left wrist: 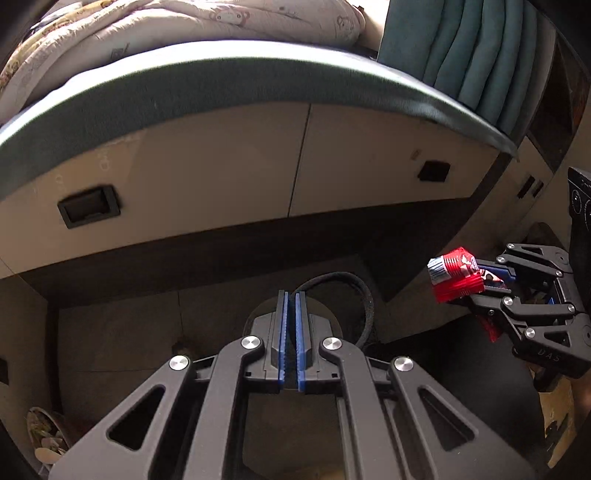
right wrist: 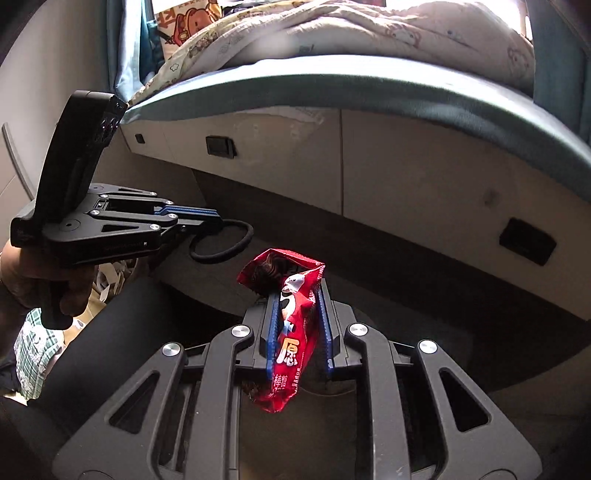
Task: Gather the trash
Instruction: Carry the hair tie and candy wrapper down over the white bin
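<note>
My left gripper (left wrist: 291,295) is shut on a black elastic loop (left wrist: 367,302), which curls out to the right of the blue pads. The right wrist view shows the left gripper (right wrist: 218,218) from the side at mid-left, the black loop (right wrist: 250,232) hanging off its tip. My right gripper (right wrist: 297,291) is shut on a crumpled red snack wrapper (right wrist: 291,332), whose ends stick out above and below the pads. In the left wrist view the right gripper (left wrist: 480,282) sits at the right edge with the red wrapper (left wrist: 456,278) poking out to the left.
Ahead stands a bed with a teal mattress edge (left wrist: 258,70) and a pale quilt (right wrist: 369,29). Beneath it are beige drawers with black recessed handles (left wrist: 88,208). A dark rounded shape (right wrist: 184,295) lies below both grippers. A person's hand (right wrist: 33,280) grips the left handle. A teal curtain (left wrist: 461,48) hangs at the right.
</note>
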`<action>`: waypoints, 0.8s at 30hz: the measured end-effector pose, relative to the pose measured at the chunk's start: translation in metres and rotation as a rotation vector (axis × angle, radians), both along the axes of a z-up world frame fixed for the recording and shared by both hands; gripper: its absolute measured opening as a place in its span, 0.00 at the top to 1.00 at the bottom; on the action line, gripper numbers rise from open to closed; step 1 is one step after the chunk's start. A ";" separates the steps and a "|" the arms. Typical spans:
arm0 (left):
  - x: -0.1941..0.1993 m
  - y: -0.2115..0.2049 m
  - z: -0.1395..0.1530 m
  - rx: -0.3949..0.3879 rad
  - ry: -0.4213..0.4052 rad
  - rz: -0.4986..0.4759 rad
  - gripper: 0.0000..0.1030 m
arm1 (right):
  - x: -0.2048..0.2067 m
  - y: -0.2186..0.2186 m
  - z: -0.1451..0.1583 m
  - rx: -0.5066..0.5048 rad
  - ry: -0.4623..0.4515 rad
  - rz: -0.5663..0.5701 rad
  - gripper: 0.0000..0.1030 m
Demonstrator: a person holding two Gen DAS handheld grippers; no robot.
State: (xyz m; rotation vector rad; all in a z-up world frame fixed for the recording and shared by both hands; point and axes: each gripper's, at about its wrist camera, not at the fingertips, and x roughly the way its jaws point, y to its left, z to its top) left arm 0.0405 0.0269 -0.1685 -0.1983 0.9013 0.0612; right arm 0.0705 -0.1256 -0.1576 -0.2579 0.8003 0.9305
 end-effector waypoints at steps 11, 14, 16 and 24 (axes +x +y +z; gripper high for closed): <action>0.012 -0.007 -0.068 -0.004 0.115 -0.017 0.97 | 0.015 0.010 -0.065 -0.068 0.101 -0.002 0.83; 0.017 -0.007 -0.082 -0.012 0.143 -0.021 0.98 | 0.018 0.013 -0.079 -0.082 0.124 -0.004 0.83; 0.022 -0.006 -0.089 -0.021 0.158 -0.022 0.98 | 0.021 0.015 -0.090 -0.100 0.136 -0.005 0.83; 0.036 -0.004 -0.124 -0.057 0.221 -0.038 0.98 | 0.036 0.035 -0.135 -0.173 0.210 -0.033 0.83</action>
